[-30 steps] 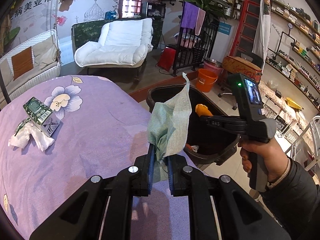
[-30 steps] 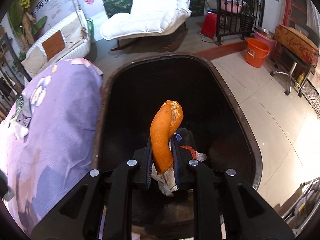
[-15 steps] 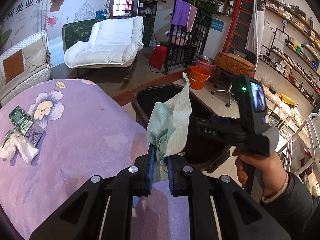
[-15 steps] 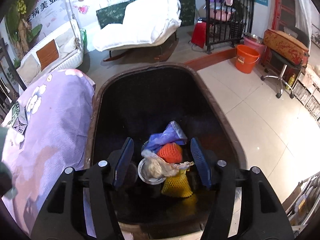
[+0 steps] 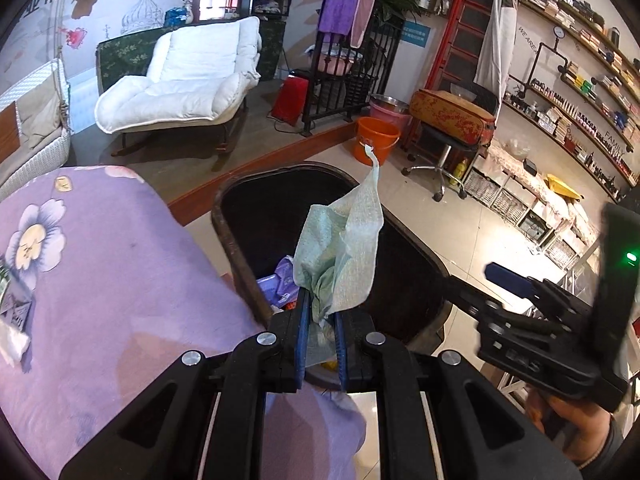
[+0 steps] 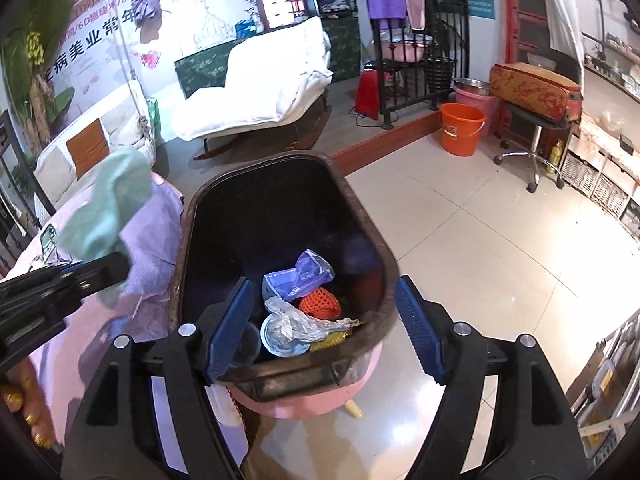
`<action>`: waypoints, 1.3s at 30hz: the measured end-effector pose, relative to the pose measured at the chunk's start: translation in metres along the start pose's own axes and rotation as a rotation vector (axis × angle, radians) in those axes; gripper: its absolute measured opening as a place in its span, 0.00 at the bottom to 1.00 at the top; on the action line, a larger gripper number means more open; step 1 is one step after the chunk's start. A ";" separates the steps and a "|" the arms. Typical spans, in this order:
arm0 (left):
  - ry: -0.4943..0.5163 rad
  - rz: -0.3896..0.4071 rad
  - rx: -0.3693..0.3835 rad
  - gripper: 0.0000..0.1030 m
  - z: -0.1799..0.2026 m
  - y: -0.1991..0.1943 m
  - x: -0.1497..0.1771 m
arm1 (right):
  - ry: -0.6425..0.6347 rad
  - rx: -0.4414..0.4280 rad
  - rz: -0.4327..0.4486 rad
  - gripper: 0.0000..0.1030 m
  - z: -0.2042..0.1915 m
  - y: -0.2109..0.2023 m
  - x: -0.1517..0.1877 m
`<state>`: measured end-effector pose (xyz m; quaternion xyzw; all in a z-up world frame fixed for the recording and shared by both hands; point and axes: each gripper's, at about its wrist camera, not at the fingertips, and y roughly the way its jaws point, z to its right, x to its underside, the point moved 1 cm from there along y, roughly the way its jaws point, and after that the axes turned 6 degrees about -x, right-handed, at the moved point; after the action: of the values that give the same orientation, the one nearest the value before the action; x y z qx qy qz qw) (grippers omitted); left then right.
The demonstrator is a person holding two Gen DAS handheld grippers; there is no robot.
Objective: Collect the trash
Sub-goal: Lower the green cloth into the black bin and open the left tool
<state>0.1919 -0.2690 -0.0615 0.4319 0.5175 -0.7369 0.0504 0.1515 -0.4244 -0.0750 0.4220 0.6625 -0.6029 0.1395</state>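
The left gripper [image 5: 320, 332] is clamped on a pale green cloth [image 5: 340, 256], its blue pads pinching the crumpled lower end; the cloth stands upright, long axis near vertical, tapering to a thin twisted tip that points up and away; its weave is soft and finely dimpled, folded over on itself; it is held at the near rim of the bin [image 5: 416, 236], beside the edge of the purple flowered bedspread [image 5: 120, 264]. The right gripper [image 6: 324, 328] is spread wide and grasps nothing, its ribbed blue pads [image 6: 230, 326] straddling the near end of the bin; the bin is a dark, rounded oblong tub with a brown rim, long axis running away from the camera, seated on a pink base [image 6: 304, 400]. Inside lie a purple plastic wrapper [image 6: 298, 276], an orange net [image 6: 320, 302], a crinkled clear film over a white cup [image 6: 282, 334] and a scrap of yellow net [image 6: 332, 340]; glossy pale tile [image 6: 480, 240] surrounds it.
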 end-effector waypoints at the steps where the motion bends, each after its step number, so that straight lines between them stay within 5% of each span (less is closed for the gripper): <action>1: 0.003 -0.006 0.005 0.12 0.002 0.004 -0.001 | 0.006 0.005 0.003 0.73 0.003 -0.001 0.001; 20: 0.014 -0.117 0.036 0.13 0.024 0.066 -0.029 | 0.073 0.049 0.037 0.76 0.027 -0.019 0.015; 22: 0.017 -0.127 0.035 0.20 0.025 0.070 -0.029 | 0.081 0.055 0.040 0.77 0.032 -0.022 0.017; 27: 0.009 -0.111 0.022 0.69 0.024 0.069 -0.030 | 0.100 0.071 0.045 0.81 0.039 -0.023 0.017; 39: 0.030 -0.043 -0.004 0.80 0.016 0.042 -0.027 | 0.143 0.069 0.048 0.84 0.043 -0.020 0.017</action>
<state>0.2214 -0.3118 -0.0714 0.4316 0.5290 -0.7302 0.0275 0.1125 -0.4557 -0.0837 0.4843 0.6394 -0.5902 0.0914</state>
